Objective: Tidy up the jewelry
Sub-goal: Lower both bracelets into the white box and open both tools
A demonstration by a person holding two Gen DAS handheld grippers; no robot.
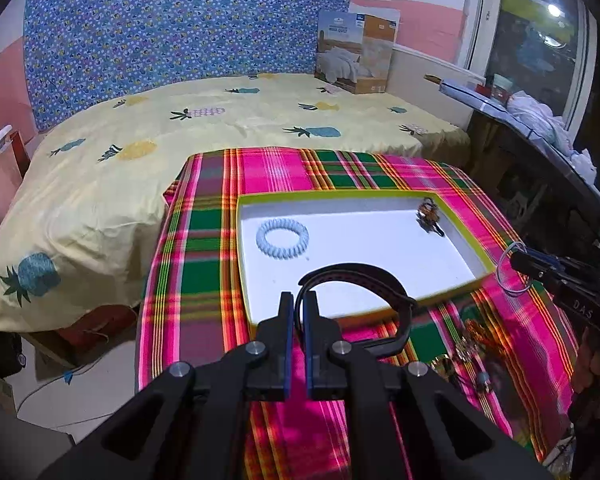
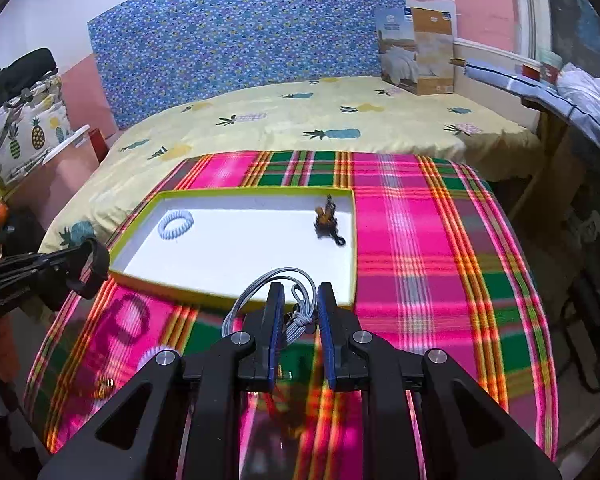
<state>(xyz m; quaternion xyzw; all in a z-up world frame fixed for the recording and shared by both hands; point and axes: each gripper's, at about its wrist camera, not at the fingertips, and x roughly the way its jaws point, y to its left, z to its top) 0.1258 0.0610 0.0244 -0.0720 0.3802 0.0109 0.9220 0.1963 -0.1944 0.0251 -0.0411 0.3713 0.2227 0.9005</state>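
A white tray with a yellow-green rim (image 1: 452, 200) (image 2: 228, 192) lies on a plaid cloth. In it are a pale blue spiral hair tie (image 1: 282, 237) (image 2: 175, 224) and a dark brown ornament (image 1: 430, 216) (image 2: 327, 218). My left gripper (image 1: 299, 304) is shut on a black band (image 1: 364, 274), held over the tray's near edge; it also shows in the right wrist view (image 2: 96, 264). My right gripper (image 2: 298, 296) is shut on a grey-blue cord necklace (image 2: 260, 280) near the tray's near right corner; the cord shows in the left wrist view (image 1: 508, 268).
Loose gold jewelry (image 1: 472, 344) lies on the plaid cloth (image 2: 420, 240) in front of the tray. A bed with a pineapple sheet (image 1: 180, 140) lies behind. A cluttered shelf (image 1: 540, 120) stands at the right.
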